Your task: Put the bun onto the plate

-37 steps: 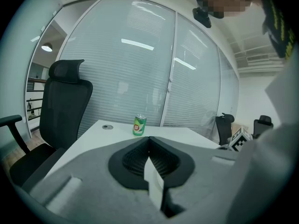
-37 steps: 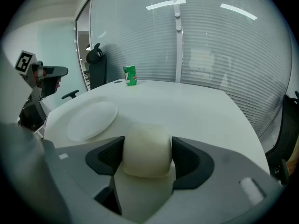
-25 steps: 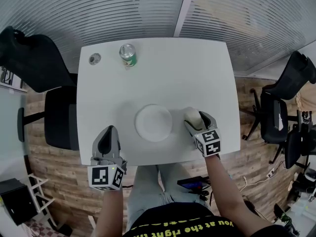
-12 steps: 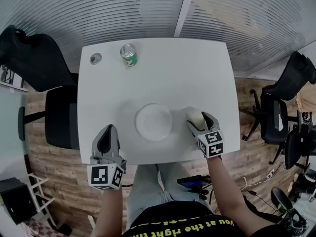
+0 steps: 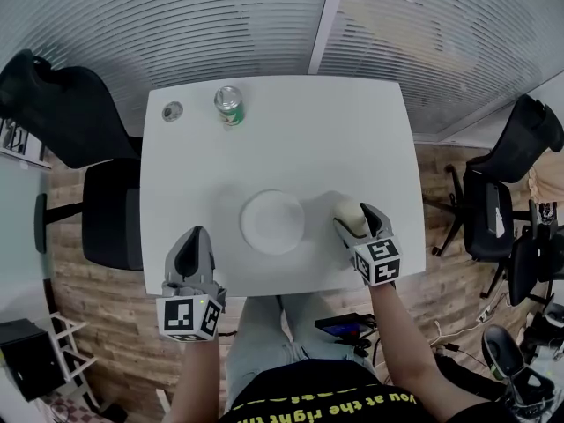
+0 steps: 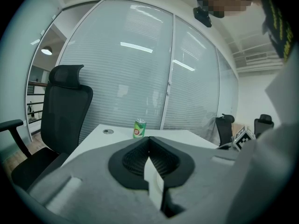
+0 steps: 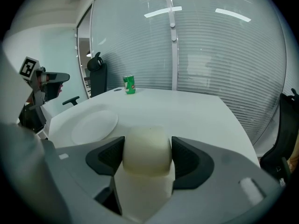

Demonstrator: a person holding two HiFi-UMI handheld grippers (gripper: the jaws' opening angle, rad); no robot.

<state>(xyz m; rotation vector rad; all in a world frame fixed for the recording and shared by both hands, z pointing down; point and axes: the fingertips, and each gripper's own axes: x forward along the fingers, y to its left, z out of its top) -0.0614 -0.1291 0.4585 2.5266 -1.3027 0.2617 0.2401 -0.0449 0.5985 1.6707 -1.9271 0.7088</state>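
Roughly the first half looks done. The bun (image 7: pixel 145 150) is pinched between the pads of the right gripper (image 5: pixel 354 216), which is closed only as far as the bun's width, with one pad pressed into each side. The soft dough bulges a little above the pads. Whether it has been lifted off the table (image 5: pixel 291 139) or is just gripped where it sat can't be told from these views.

What's left, as judged from here, is the carry and the drop. The plate (image 5: pixel 273 221) is seen bare, just to the left of the right gripper and a touch ahead of it, so only a short sideways move would be needed before the jaws get opened over it.

Pose-wise, the right gripper is held low over the table, pointed forward away from the body, with the forearm coming in from behind it. The left gripper (image 5: pixel 191 247) is parked off to the plate's other side, at the table's near edge, also pointed forward. Its jaws are pressed fully together with nothing held between them, so it looks idle for this job. A green can (image 5: pixel 228 101) is seen far ahead of both grippers, well clear of the path to the plate.
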